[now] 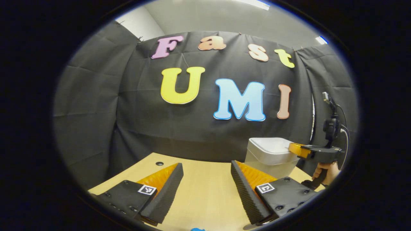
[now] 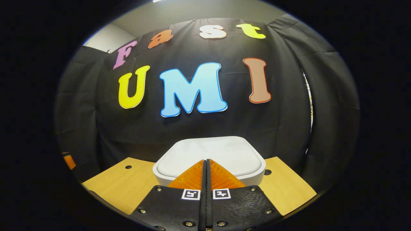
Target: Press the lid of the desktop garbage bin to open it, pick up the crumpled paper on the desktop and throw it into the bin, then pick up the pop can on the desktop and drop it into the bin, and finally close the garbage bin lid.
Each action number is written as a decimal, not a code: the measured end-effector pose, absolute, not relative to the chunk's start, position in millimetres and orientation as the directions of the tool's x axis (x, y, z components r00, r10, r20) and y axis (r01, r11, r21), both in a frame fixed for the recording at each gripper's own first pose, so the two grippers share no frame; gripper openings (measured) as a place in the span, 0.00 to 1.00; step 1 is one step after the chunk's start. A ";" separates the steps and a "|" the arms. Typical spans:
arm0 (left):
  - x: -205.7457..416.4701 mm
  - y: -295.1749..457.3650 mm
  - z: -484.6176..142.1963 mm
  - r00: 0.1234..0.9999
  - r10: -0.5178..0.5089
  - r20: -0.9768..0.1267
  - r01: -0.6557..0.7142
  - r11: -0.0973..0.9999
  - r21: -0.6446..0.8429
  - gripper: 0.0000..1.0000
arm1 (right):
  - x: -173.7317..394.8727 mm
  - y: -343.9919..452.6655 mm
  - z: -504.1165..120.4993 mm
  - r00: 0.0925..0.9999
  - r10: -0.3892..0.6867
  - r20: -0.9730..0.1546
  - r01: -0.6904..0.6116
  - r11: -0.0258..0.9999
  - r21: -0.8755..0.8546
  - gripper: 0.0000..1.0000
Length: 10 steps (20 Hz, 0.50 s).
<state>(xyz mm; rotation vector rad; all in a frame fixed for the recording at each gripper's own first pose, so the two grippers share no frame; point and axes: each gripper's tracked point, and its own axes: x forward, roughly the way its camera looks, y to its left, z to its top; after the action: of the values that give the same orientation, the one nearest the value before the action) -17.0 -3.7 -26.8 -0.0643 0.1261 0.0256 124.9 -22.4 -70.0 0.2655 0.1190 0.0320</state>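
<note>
While the right gripper (image 2: 206, 162) is sitting with its two fingers pressed flat together and nothing between them, its tips are lying over the front edge of the bin lid (image 2: 212, 153); whether they are touching the lid cannot be told. The bin (image 2: 257, 173) is standing on the wooden table (image 2: 122, 186) near the back wall, with the lid lying shut on it. In the left gripper view the left gripper (image 1: 207, 166) is hanging over the bare table with its fingers spread wide and gripping nothing. Farther right in that view, the bin is standing at the table's far right, and the right gripper is reaching over its lid, a hand (image 1: 326, 171) gripping its handle.
</note>
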 end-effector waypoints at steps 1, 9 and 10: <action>-17.5 -4.1 -27.4 0.992 0.020 -0.128 -0.028 0.998 -0.064 0.99 | 124.8 -22.2 -70.6 0.992 0.047 -0.114 -0.017 0.967 0.256 0.00; -14.2 -10.6 -26.2 0.993 -0.003 -0.114 -0.005 0.997 -0.071 0.97 | 123.9 -22.0 -74.9 0.993 0.059 -0.106 -0.028 0.962 0.271 0.00; -13.6 -10.8 -25.2 0.994 -0.004 -0.109 -0.004 0.998 -0.069 0.99 | 124.6 -21.7 -74.8 0.992 0.064 -0.110 -0.030 0.960 0.280 0.00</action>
<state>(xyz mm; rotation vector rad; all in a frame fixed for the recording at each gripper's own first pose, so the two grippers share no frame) -13.6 -10.8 -25.2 -0.0688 0.1090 -0.0001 124.6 -21.7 -74.8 0.2815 0.1183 0.0478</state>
